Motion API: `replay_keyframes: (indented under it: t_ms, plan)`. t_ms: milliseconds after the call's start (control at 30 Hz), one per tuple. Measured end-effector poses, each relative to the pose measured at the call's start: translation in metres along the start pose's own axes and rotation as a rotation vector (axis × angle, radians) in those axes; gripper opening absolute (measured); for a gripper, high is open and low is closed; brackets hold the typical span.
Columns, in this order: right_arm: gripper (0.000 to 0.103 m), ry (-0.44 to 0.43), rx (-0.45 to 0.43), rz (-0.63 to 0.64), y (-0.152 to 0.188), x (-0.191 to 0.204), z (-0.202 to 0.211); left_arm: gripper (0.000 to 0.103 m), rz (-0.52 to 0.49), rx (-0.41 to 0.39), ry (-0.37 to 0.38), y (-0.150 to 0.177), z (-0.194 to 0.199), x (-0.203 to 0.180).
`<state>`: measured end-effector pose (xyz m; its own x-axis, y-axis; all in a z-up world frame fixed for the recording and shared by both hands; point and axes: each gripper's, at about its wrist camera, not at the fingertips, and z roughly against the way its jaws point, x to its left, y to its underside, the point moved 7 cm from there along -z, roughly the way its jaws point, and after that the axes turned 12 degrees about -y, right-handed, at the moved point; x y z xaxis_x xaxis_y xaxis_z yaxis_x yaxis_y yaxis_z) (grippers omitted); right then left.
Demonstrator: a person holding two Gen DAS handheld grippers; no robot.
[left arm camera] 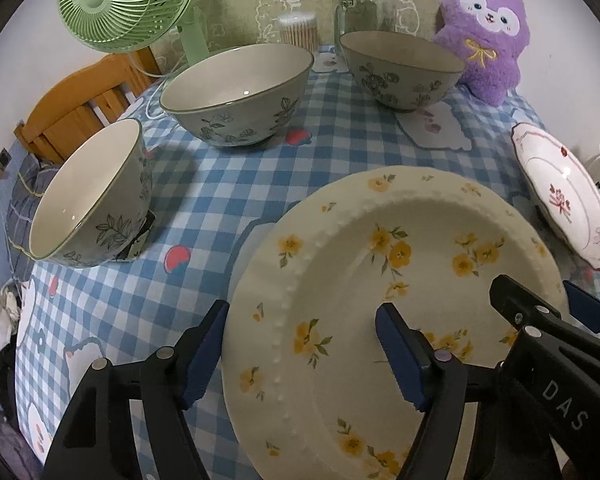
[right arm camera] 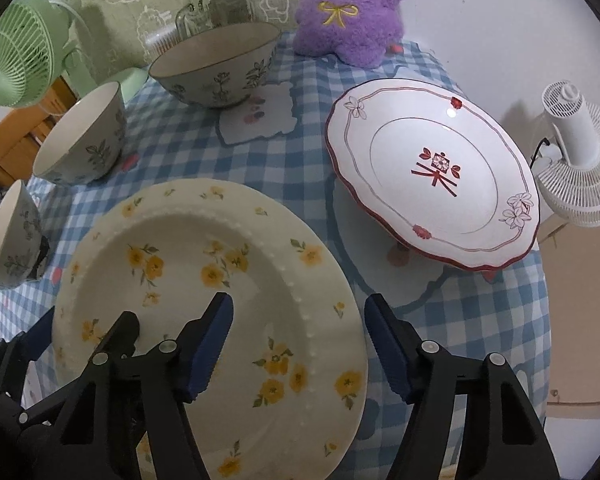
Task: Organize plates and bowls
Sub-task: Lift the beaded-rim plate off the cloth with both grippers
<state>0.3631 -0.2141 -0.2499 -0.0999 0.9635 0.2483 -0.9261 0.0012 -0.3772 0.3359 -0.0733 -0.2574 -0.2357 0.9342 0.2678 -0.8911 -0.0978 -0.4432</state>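
A cream plate with yellow flowers [left arm camera: 340, 248] [right arm camera: 180, 240] lies on the blue checked tablecloth [left arm camera: 204, 184] close in front of both grippers. My left gripper [left arm camera: 302, 310] is open and straddles the plate's left rim, one pad outside and one over the well. My right gripper [right arm camera: 299, 301] is open astride the right rim in the same way. Each gripper shows in the other's view, the right gripper [left arm camera: 536, 288] and the left gripper [right arm camera: 84, 324]. A white plate with red trim [right arm camera: 432, 176] [left arm camera: 560, 196] sits to the right. Three leaf-patterned bowls stand behind: near left [left arm camera: 88, 200], middle [left arm camera: 240, 92], far [left arm camera: 400, 68].
At the table's back stand a green fan [left arm camera: 116, 0], a glass jar [left arm camera: 364, 8], a cotton-swab tub [left arm camera: 300, 30] and a purple plush toy [left arm camera: 484, 36]. A white fan [right arm camera: 580, 152] stands past the table's right edge. A wooden chair [left arm camera: 76, 108] is at the left.
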Motion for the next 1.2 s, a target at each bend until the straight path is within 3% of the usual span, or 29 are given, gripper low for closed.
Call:
replay_keyframes:
  t_ms: [600, 900, 1200]
  plan:
    - [0.071, -0.011, 0.038, -0.031, 0.002, 0.000, -0.013, 0.076, -0.021, -0.001, -0.001, -0.001, -0.003, 0.000]
    - [0.071, 0.003, 0.055, -0.036, 0.003, 0.003, -0.010, 0.074, -0.028, 0.020, 0.035, 0.000, -0.004, 0.002]
    - [0.071, -0.033, 0.061, -0.035, 0.010, 0.020, -0.007, 0.071, -0.004, 0.045, 0.029, 0.005, -0.004, 0.018]
